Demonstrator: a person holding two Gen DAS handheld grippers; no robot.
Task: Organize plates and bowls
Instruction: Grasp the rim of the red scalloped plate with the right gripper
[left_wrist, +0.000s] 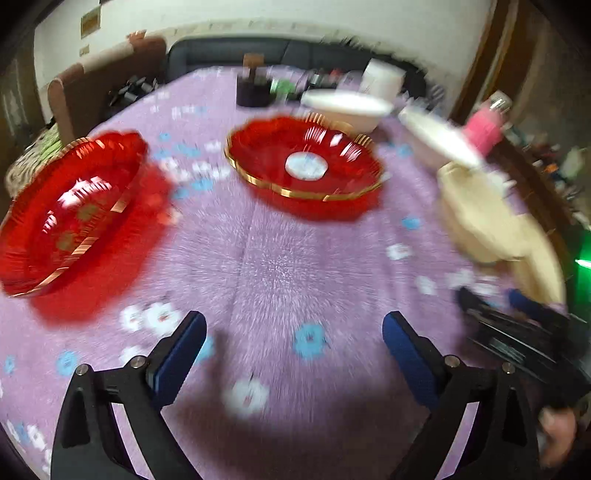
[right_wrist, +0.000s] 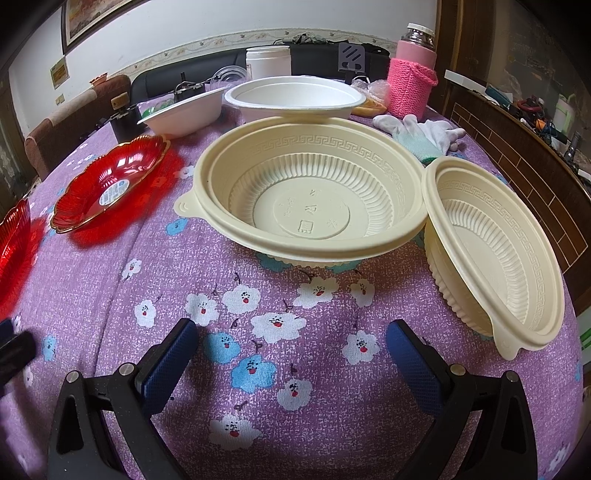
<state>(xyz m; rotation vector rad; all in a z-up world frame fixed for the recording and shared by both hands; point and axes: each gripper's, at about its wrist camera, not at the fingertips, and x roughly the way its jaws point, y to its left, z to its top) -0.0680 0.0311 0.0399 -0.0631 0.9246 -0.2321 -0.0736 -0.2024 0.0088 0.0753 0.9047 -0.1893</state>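
Observation:
The left wrist view is blurred. Two red gold-rimmed plates lie on the purple floral tablecloth: one at the left (left_wrist: 70, 214), one ahead (left_wrist: 306, 162). My left gripper (left_wrist: 293, 343) is open and empty above the cloth, short of both. In the right wrist view two cream plastic bowls stand ahead (right_wrist: 310, 192) and at the right (right_wrist: 495, 251). Two white bowls stand behind them, one at the back middle (right_wrist: 295, 98) and one to its left (right_wrist: 184, 114). A red plate (right_wrist: 110, 184) lies to the left. My right gripper (right_wrist: 291, 347) is open and empty, just short of the cream bowls.
A pink knitted bottle sleeve (right_wrist: 410, 85), a white jar (right_wrist: 267, 61), white gloves (right_wrist: 424, 133) and small dark items crowd the table's far side. A brown chair (left_wrist: 92, 88) stands at the far left. The right gripper and its hand (left_wrist: 535, 347) show at the left view's right edge.

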